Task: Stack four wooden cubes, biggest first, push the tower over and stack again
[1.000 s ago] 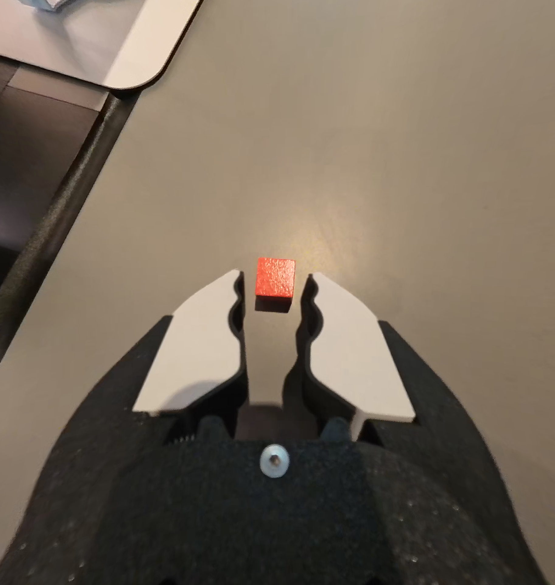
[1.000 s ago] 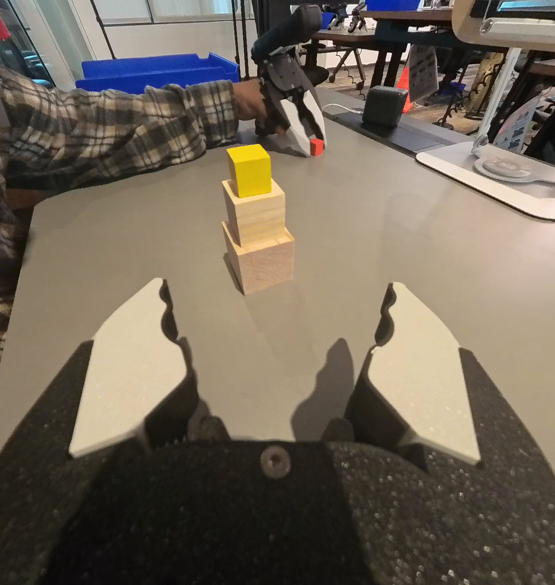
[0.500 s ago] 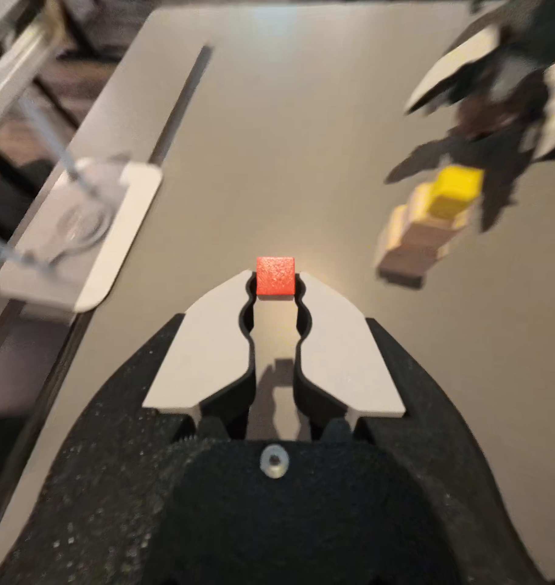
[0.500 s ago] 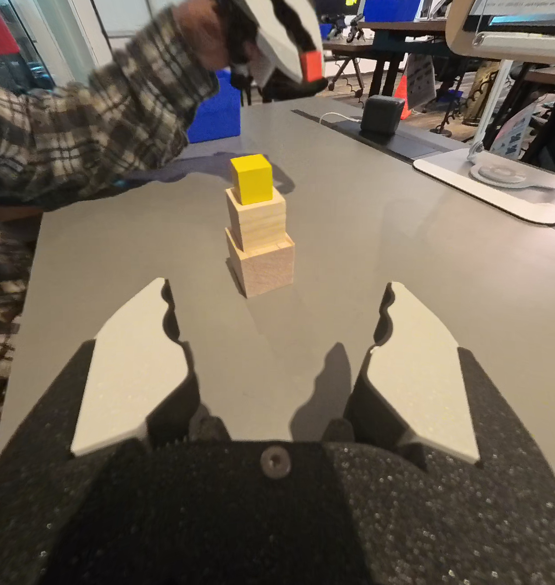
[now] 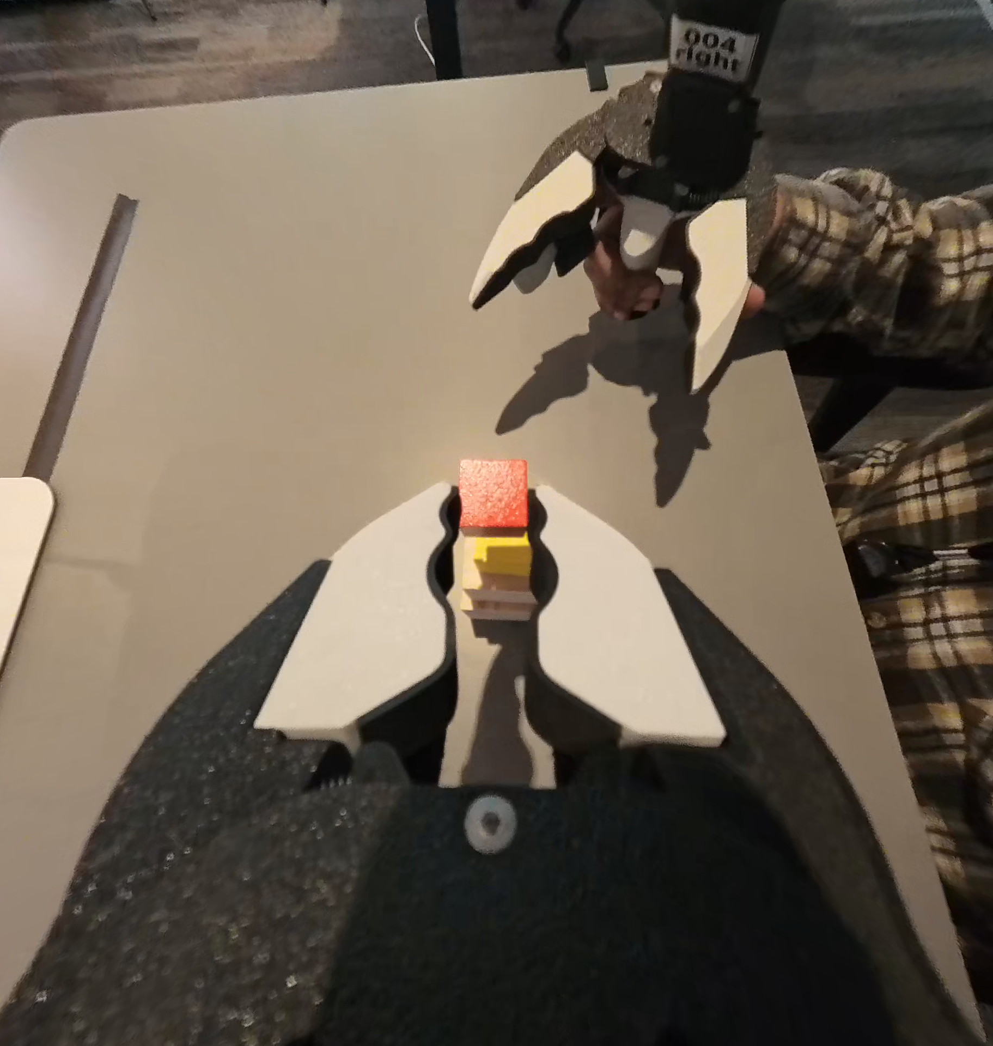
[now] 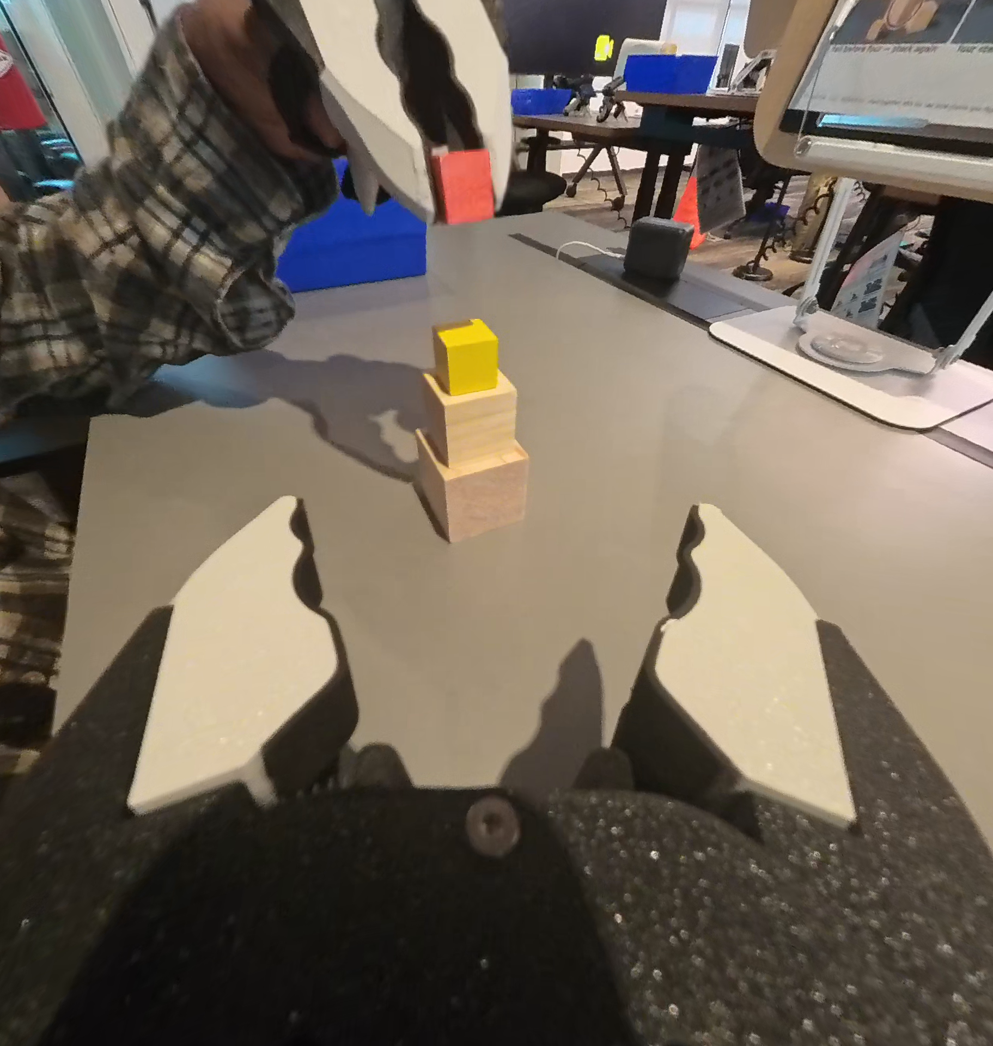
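Note:
A three-cube tower stands on the grey table (image 6: 652, 509): a big plain wooden cube (image 6: 474, 489), a smaller plain cube (image 6: 474, 419) on it, and a yellow cube (image 6: 465, 362) on top. My left gripper (image 5: 493, 498) is shut on a small red cube (image 5: 493, 493) and holds it high in the air above the tower, with the yellow cube (image 5: 502, 557) showing below it. In the right wrist view the left gripper and the red cube (image 6: 463, 187) are at the top. My right gripper (image 6: 497, 521) is open and empty, near the table in front of the tower.
A white stand base (image 6: 856, 373) with a tilted screen (image 6: 907, 73) sits at the table's right. A dark small box (image 6: 655, 249) rests on a black strip at the far edge. A blue bin (image 6: 352, 249) lies behind the table. A plaid sleeve (image 6: 115, 254) crosses the left. There is about 12 cm between the tips of the two grippers.
My left gripper closed on the red cube, lifted it off the table and carried it over above the tower. My right gripper stayed open and nearly still.

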Tool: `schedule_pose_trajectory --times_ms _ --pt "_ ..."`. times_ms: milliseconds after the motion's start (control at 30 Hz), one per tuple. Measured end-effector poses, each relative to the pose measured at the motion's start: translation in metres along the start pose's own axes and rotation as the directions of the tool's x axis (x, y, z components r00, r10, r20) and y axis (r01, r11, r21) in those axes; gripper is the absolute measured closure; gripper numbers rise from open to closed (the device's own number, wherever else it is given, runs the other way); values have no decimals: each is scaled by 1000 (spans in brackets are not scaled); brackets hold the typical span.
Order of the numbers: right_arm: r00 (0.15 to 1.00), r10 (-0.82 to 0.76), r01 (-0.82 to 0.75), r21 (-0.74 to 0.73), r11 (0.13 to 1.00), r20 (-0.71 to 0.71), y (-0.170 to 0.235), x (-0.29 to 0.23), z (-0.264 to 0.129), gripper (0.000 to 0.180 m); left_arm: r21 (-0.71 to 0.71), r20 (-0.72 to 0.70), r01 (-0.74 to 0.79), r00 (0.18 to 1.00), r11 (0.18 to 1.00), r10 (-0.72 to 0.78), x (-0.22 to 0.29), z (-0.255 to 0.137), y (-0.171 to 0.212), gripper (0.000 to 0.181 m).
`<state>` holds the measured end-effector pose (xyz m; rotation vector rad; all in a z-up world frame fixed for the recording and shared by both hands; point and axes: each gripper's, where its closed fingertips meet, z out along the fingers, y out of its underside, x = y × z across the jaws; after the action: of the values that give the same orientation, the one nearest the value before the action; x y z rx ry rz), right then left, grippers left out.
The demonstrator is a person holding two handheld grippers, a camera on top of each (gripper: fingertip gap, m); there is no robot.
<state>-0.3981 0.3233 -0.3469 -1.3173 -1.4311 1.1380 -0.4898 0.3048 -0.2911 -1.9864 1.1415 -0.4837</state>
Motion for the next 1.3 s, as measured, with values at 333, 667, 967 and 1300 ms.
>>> schedule_pose_trajectory --times_ms 333,667,967,1300 --pt "1000 19 -19 -10 1000 -2 7 3 1 60 64 -41 -8 999 998 10 -1 7 10 158" --pt "1000 21 -21 -16 1000 14 9 1 3 60 -39 -42 -5 999 999 3 1 22 23 158" --pt "1000 13 -12 -16 1000 16 7 -2 3 60 -77 -59 -20 998 997 15 4 28 29 158" --pt "1000 16 -16 -16 1000 19 7 -1 4 60 -85 -65 -11 998 996 6 3 31 31 158"
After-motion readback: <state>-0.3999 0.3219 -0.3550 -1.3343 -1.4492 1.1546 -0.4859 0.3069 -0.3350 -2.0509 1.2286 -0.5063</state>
